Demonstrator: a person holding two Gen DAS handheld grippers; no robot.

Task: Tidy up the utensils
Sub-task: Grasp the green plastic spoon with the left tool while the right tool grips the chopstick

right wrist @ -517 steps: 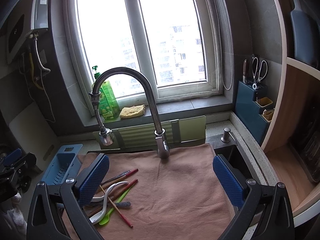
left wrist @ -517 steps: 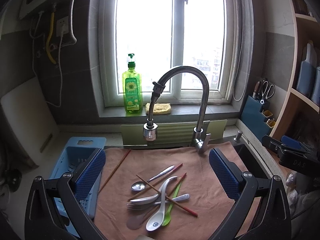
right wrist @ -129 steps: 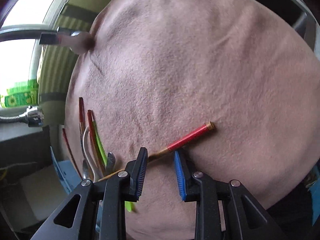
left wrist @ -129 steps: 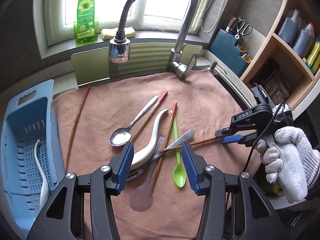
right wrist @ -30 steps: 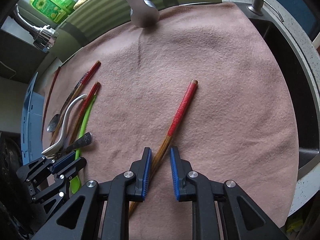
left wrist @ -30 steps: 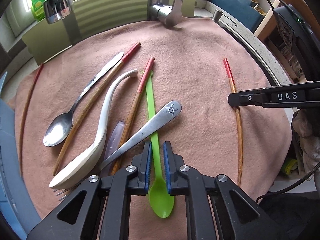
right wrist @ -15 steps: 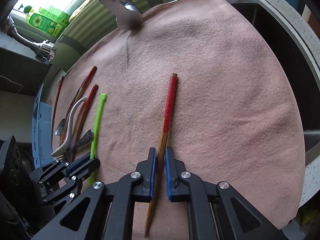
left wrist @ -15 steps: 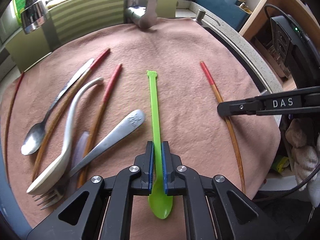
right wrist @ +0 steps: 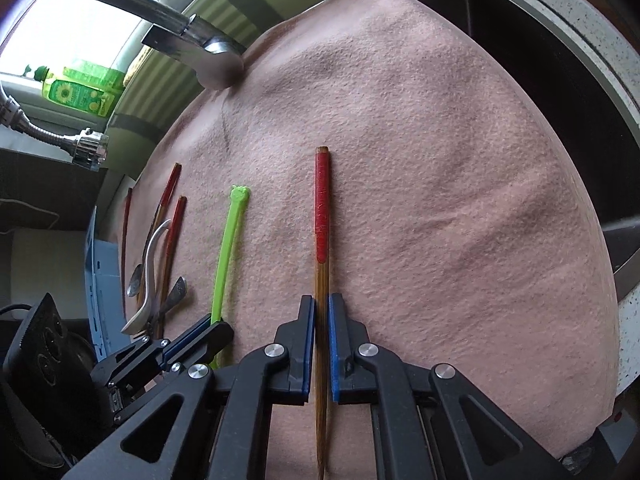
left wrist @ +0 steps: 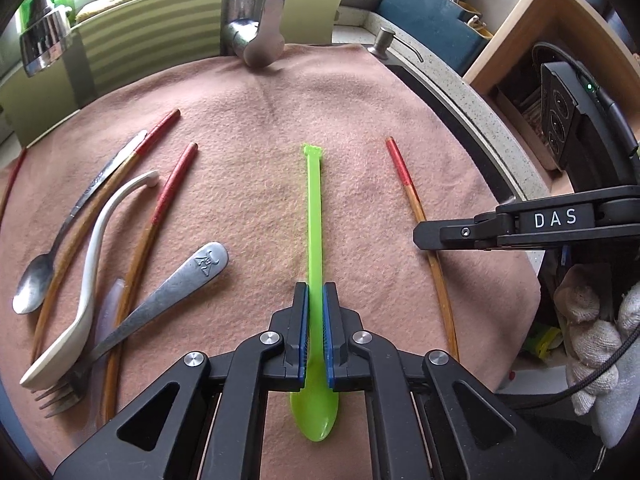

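Pink-brown felt cloth (left wrist: 360,112) covers the sink top, and on it the utensils lie sorted into lanes. At the 9 o'clock side of the left wrist view a cluster crowds the cloth's left edge: a steel spoon (left wrist: 34,284), a white ladle spoon (left wrist: 92,260), two red-tipped chopsticks (left wrist: 168,196) and a steel fork (left wrist: 168,292) crossing them, with a further chopstick right on the rim at far left. Toward the centre, bare cloth opens up. There the left gripper (left wrist: 315,304) has its blue pads closed tight on the handle of the green plastic spoon (left wrist: 314,208), which points toward 12 o'clock at the faucet base (left wrist: 256,40), its bowl lying under the gripper at 6 o'clock. Another clear lane separates it from a lone chopstick (right wrist: 322,208) at 3 o'clock; the right gripper (right wrist: 319,316) is clamped on the wooden shaft of that stick, red end toward 12 o'clock. In the right wrist view a wide stretch of empty cloth runs from the stick out to 3 o'clock, ending at the speckled counter edge (right wrist: 592,48) and the dark open sink basin (right wrist: 560,112). A gloved hand (left wrist: 592,320) shows at the far right.
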